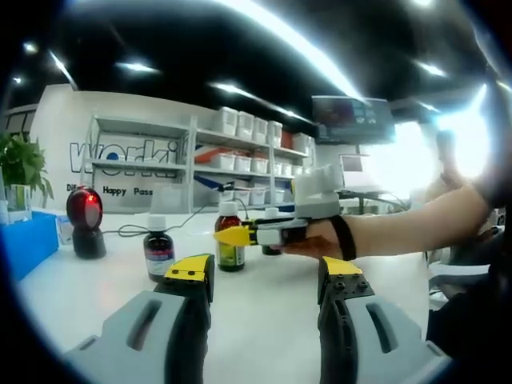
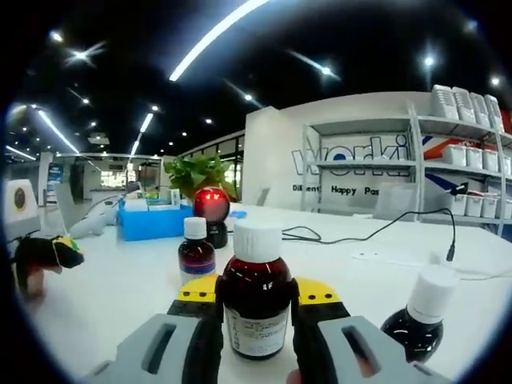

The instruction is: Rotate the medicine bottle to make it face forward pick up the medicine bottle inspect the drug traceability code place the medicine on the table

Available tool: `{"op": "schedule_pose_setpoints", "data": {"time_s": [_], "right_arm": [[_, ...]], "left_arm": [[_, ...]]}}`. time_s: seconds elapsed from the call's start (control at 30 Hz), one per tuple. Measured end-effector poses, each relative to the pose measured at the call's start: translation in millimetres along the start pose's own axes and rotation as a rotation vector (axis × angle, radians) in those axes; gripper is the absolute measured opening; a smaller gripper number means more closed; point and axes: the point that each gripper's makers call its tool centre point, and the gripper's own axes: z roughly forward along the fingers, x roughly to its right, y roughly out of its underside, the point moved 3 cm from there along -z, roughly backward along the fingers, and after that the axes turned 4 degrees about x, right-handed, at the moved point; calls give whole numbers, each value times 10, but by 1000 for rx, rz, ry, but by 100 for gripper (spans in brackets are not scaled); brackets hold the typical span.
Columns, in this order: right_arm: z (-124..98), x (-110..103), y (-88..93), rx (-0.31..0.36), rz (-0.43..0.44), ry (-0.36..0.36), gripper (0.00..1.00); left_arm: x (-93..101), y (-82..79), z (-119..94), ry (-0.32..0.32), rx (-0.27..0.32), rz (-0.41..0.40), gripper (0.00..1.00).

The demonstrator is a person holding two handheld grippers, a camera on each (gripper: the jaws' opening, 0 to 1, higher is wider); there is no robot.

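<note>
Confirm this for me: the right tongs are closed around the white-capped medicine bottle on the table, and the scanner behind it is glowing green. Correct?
Not quite. The right tongs do grip the white-capped medicine bottle on the table, but the scanner behind it glows red, not green, as the right gripper view shows.
</note>
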Motion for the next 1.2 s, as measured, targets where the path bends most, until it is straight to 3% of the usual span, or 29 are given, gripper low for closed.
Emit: {"op": "schedule_pose_setpoints", "data": {"time_s": [0.2, 0.27, 0.33, 0.53, 0.9, 1.2], "right_arm": [[1, -10, 2, 5, 14, 0, 29], [-8, 8, -2, 9, 9, 3, 35], [-39, -9, -33, 23, 31, -11, 42], [-207, -54, -181, 54, 21, -23, 42], [-742, -75, -547, 114, -34, -56, 43], [-1120, -193, -476, 119, -31, -45, 43]], "left_arm": [[11, 10, 3, -1, -7, 5, 43], [9, 11, 3, -1, -8, 6, 43], [10, 12, 3, -3, -9, 6, 43], [5, 24, 7, -1, -15, 12, 43], [-58, 23, 8, -24, -8, -19, 44], [-14, 33, 10, -11, -22, -10, 47]]}}
